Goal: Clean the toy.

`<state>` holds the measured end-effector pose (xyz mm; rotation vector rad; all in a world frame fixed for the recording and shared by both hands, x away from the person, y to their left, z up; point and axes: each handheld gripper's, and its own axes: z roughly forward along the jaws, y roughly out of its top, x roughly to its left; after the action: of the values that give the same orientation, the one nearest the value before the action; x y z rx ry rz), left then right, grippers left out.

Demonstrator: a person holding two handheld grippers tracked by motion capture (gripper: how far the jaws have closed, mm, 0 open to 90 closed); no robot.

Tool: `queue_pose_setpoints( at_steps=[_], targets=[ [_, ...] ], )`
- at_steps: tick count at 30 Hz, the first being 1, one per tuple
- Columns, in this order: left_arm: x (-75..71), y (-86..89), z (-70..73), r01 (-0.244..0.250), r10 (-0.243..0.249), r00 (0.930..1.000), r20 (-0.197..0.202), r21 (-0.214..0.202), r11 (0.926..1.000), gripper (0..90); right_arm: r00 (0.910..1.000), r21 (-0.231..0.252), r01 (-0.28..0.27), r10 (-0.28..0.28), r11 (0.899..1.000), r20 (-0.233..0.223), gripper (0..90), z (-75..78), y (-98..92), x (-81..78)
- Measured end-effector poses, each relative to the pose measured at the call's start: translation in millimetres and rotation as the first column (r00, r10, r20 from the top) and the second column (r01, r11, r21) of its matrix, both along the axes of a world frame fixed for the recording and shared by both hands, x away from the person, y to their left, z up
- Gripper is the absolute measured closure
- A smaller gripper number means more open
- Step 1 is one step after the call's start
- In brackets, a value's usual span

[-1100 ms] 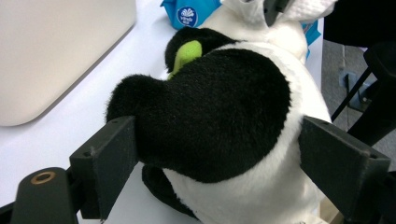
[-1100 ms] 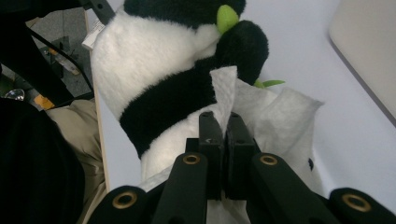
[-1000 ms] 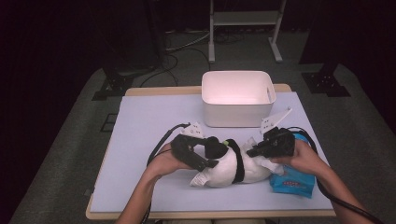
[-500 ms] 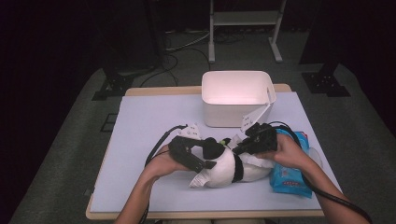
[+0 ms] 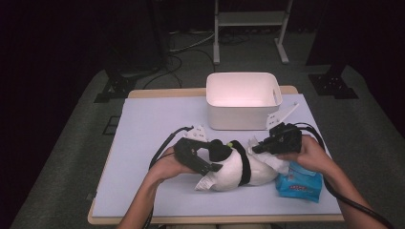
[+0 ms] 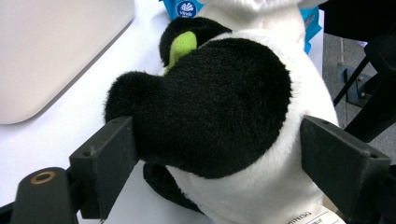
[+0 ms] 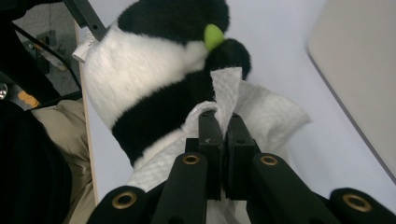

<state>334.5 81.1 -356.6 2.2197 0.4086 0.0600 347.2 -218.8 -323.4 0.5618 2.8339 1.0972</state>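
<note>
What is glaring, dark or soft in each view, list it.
High view: white bin glares pinkish, floor beyond falls into darkness. Left gripper view: plush penguin sharp, bin corner soft. Right gripper view: right tool and its white wipe crisp, left edge murky.

Each black claw [image 5: 217, 157] has flat rectangular jaws, brass-ringed screw holes and a trailing black cable.

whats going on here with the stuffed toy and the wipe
A person at a table works with a gripper in each hand. The left gripper has its jaws spread around a black-and-white plush penguin lying on the table. The right gripper is shut on a white wipe and holds it against the toy's black head, near its green beak. A blue wipe pack lies beside the toy, and a white bin stands behind.
</note>
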Motion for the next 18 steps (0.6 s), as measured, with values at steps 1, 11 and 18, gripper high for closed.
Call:
queue_pose_setpoints(
  at_steps=[1,11,18],
  targets=[
    [0.0,0.2,0.0,0.001,-0.001,1.0000,0.000,0.001,1.0000,13.5,0.9999,0.002,0.012,-0.012,1.000,-0.001,86.9,-0.1,-4.3,0.2],
    [-1.3,-1.0,-0.1,0.010,-0.010,0.9999,0.006,0.005,0.9999,13.5,0.9980,0.010,0.061,-0.061,0.998,-0.018,86.8,-3.9,-25.4,-3.1],
    [-1.3,-0.9,-0.6,0.012,-0.012,0.9999,0.008,0.006,0.9999,13.4,0.9999,0.002,0.016,-0.016,1.000,-0.005,86.8,-0.4,-5.5,-3.7]
  ],
)
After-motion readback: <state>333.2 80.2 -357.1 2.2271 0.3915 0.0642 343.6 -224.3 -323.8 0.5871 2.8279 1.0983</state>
